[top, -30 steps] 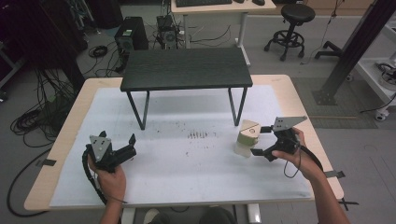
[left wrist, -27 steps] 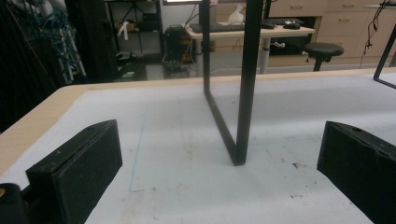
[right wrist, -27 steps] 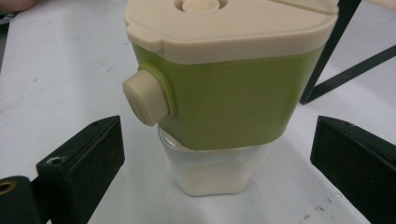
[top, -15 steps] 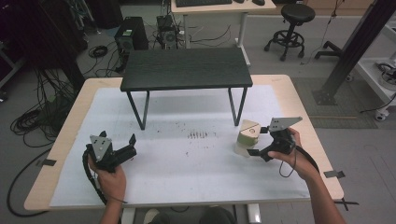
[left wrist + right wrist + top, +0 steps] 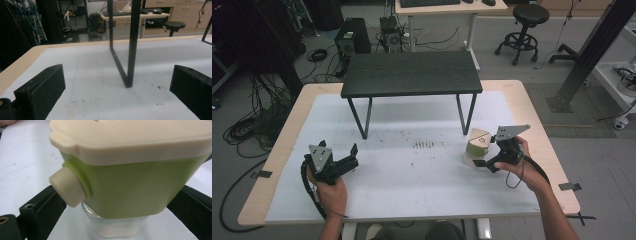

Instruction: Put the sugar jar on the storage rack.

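Observation:
A small container [image 5: 477, 142] with a cream lid, a green upper body and a clear base stands on the white table at the right. In the right gripper view the container [image 5: 130, 187] is very close, with a round cream knob [image 5: 68, 188] on its side. My right gripper [image 5: 480, 153] is open, one black jaw on each side of the container's base. My left gripper [image 5: 352, 157] rests at the table's left front, open and holding nothing. In the left gripper view its jaws stand wide apart over bare table.
A low black side table [image 5: 412, 72] stands on the white mat [image 5: 412, 190] at the back middle; one of its legs [image 5: 131, 50] rises ahead of the left gripper. Dark specks [image 5: 424, 145] mark the mat's centre. Cables, a stool and desks lie beyond the table.
My right gripper has slid a little left, up to the container, so its jaws now flank it. The left gripper has stayed put.

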Demonstrator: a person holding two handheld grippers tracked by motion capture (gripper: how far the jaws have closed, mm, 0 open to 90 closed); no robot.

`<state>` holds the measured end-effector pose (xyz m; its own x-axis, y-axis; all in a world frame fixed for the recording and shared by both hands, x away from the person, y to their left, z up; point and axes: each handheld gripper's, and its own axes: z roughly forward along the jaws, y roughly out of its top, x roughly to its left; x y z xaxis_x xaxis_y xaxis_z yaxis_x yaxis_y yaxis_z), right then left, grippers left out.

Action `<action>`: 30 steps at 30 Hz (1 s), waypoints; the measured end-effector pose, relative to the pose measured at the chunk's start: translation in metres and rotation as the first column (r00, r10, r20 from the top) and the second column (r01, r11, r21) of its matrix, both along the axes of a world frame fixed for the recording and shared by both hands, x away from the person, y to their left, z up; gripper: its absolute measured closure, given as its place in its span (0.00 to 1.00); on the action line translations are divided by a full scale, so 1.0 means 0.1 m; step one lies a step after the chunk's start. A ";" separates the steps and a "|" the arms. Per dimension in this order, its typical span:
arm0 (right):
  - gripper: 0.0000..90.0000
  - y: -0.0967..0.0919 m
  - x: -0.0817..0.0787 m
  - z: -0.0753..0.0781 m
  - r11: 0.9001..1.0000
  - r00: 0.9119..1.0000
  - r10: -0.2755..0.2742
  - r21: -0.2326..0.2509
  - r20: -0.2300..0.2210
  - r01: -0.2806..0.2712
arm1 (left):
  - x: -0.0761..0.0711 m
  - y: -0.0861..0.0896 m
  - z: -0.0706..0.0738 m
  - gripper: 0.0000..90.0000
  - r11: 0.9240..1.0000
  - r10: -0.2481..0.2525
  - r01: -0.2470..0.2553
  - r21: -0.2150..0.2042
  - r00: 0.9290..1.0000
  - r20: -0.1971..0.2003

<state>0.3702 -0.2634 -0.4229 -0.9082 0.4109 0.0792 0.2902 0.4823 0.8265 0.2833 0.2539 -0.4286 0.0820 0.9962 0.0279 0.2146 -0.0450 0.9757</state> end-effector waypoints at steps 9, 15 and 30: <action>0.03 0.05 0.02 -0.02 1.000 1.000 0.009 -0.004 -0.005 -0.009 | 0.00 0.00 0.00 0.00 1.000 -0.001 0.001 0.000 1.000 0.000; 0.03 0.08 0.04 -0.03 1.000 1.000 0.011 -0.004 -0.004 -0.011 | 0.00 0.00 0.00 0.00 1.000 0.001 -0.001 0.002 1.000 -0.001; 0.03 0.13 0.06 -0.05 1.000 1.000 0.017 -0.008 -0.007 -0.017 | 0.00 0.00 0.00 0.00 1.000 0.002 -0.002 0.002 1.000 0.000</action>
<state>0.3758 -0.2505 -0.4276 -0.9144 0.3963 0.0821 0.2875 0.4934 0.8209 0.2831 0.2539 -0.4285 0.0801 0.9963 0.0298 0.2145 -0.0464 0.9756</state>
